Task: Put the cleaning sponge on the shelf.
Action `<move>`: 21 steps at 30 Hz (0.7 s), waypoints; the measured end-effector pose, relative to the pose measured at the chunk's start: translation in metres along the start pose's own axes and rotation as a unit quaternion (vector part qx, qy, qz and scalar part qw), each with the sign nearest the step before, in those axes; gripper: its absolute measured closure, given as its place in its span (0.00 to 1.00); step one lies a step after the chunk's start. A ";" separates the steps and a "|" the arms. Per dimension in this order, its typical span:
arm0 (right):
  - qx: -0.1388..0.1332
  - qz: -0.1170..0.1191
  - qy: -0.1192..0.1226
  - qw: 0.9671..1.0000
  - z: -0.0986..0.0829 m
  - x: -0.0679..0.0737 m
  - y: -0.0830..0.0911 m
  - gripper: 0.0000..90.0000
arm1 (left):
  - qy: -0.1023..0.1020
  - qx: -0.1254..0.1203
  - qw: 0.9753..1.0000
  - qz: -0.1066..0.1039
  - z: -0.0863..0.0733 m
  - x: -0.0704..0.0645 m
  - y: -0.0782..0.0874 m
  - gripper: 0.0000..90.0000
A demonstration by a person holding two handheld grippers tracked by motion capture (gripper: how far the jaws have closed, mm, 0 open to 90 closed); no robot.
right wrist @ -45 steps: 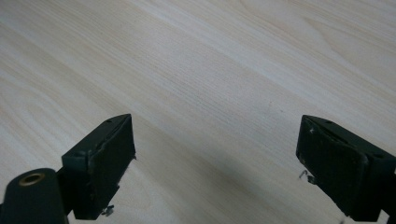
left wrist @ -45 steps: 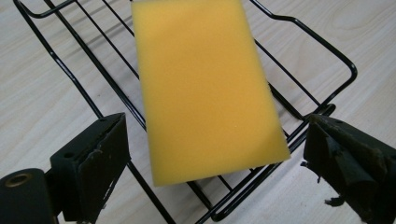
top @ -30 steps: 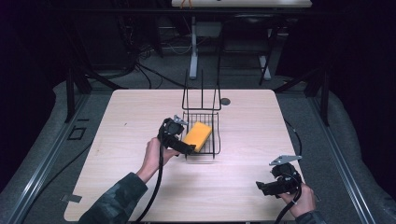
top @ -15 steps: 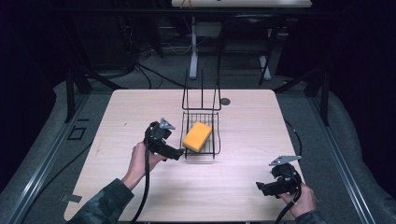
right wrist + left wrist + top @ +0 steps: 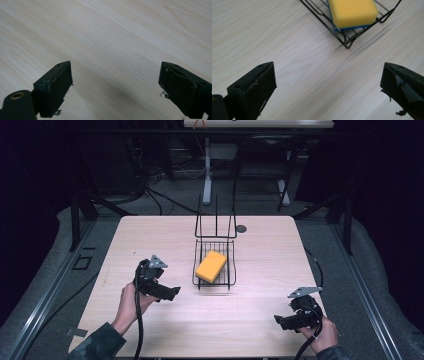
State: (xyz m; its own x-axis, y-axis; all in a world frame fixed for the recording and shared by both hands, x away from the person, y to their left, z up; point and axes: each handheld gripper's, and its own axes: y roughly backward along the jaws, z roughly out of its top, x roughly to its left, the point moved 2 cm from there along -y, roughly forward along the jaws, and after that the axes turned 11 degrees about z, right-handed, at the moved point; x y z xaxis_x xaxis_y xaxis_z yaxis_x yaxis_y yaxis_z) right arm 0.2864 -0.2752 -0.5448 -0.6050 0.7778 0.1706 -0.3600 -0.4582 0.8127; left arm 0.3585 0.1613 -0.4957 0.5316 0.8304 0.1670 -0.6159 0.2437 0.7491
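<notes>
Although the sponge [image 5: 211, 266] is already lying in the wire rack [image 5: 230, 261], some risk can be judged to remain. The rack looks light and stands unheld on the surface [image 5: 150, 235]; if its front rim were clipped by the left gripper [image 5: 172, 293], which hovers near its left side, the rack could be dragged or tipped and the sponge spilled. In the left gripper view the sponge [image 5: 352, 12] is seen resting flat on the rack wires [image 5: 347, 40], close to a corner, so a jolt might slide it toward that edge. The trailing cable could likewise catch the rack's upright back.

The left gripper's fingers [image 5: 254, 90] are spread wide and hold nothing; the sponge lies ahead of them and above the gap in that view, well clear of both, with bare wood between. The right gripper [image 5: 278, 320] is held low near the front right corner of the surface, well apart from the rack; its fingers [image 5: 55, 85] are likewise parted and empty over plain wood.
</notes>
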 end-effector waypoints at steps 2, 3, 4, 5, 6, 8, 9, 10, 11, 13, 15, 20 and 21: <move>0.001 -0.001 0.001 1.000 0.000 0.000 0.000 0.12 | -0.001 0.009 1.000 -0.001 -0.008 0.002 0.001 0.00; 0.001 -0.001 0.000 1.000 0.000 0.000 0.000 0.12 | -0.001 0.014 1.000 0.000 -0.012 0.004 0.000 0.00; 0.001 -0.001 0.001 1.000 0.000 0.000 0.000 0.12 | 0.000 0.016 1.000 0.004 -0.016 0.005 0.000 0.00; 0.001 0.000 0.000 1.000 0.000 0.000 0.000 0.13 | 0.002 0.018 1.000 0.004 -0.020 0.007 0.001 0.00; 0.001 0.000 0.000 1.000 0.000 0.000 0.000 0.13 | 0.005 0.022 1.000 0.005 -0.025 0.008 0.000 0.00; 0.000 0.000 -0.001 1.000 0.000 0.000 -0.001 0.13 | 0.014 0.026 1.000 0.010 -0.033 0.012 0.000 0.00; 0.000 0.000 -0.001 1.000 0.000 0.000 -0.001 0.13 | 0.020 0.028 0.999 0.010 -0.038 0.015 -0.001 0.00; 0.003 0.001 -0.001 1.000 0.000 -0.001 -0.001 0.13 | 0.026 0.030 0.999 0.010 -0.042 0.017 -0.001 0.00; 0.004 0.000 0.000 1.000 -0.001 -0.001 -0.001 0.13 | 0.033 0.033 0.999 0.008 -0.046 0.018 -0.002 0.00; 0.004 0.000 -0.001 1.000 -0.001 -0.001 -0.001 0.13 | 0.041 0.037 0.998 0.009 -0.055 0.021 -0.004 0.00; 0.005 0.001 -0.001 1.000 -0.001 -0.001 -0.002 0.13 | 0.047 0.043 0.998 0.009 -0.062 0.024 -0.006 0.00; 0.011 0.004 -0.001 1.000 -0.001 -0.002 -0.003 0.13 | 0.065 0.049 0.997 0.003 -0.075 0.026 -0.012 0.00; 0.012 0.004 0.000 1.000 -0.001 -0.002 -0.003 0.13 | 0.061 0.055 0.997 0.002 -0.077 0.026 -0.014 0.00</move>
State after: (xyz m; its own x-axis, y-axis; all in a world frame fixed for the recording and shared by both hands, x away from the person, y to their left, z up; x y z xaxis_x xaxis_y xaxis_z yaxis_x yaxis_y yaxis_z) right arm 0.2879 -0.2756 -0.5483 -0.6082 0.7736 0.1776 -0.3378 -0.4547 0.8241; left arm 0.3362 0.2182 -0.5506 0.4514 0.8871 0.0961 -0.5473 0.1902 0.8150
